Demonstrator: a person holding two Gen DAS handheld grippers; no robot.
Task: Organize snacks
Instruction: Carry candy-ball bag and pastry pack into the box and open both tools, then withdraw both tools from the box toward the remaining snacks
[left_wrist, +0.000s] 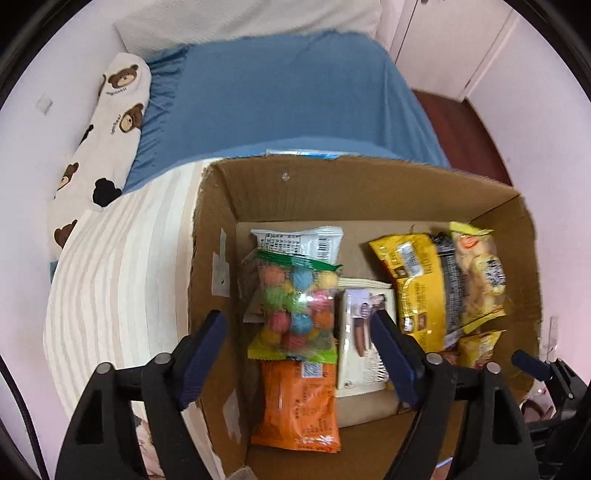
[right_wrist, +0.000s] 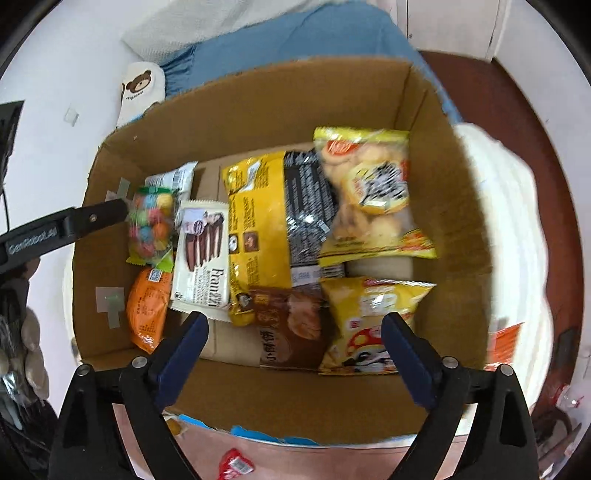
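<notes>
An open cardboard box (left_wrist: 369, 192) holds several snack packets. My left gripper (left_wrist: 299, 321) hangs open over its left side, its jaws either side of a clear bag of coloured candy balls (left_wrist: 299, 291) without touching it. That bag lies on an orange packet (left_wrist: 299, 406), beside a white biscuit packet (left_wrist: 360, 332). My right gripper (right_wrist: 295, 321) stands open above a brown packet (right_wrist: 291, 325) and a yellow mushroom-print bag (right_wrist: 369, 314), gripping nothing. Farther in lie a yellow packet (right_wrist: 258, 221), a black one (right_wrist: 306, 206) and a yellow cookie bag (right_wrist: 369, 192).
The box (right_wrist: 258, 110) rests on a bed with a cream striped cover (left_wrist: 122, 277) and a blue sheet (left_wrist: 277, 92). A bear-print pillow (left_wrist: 110, 129) lies at the left. A red packet (right_wrist: 236, 465) and an orange one (right_wrist: 502, 343) lie outside the box.
</notes>
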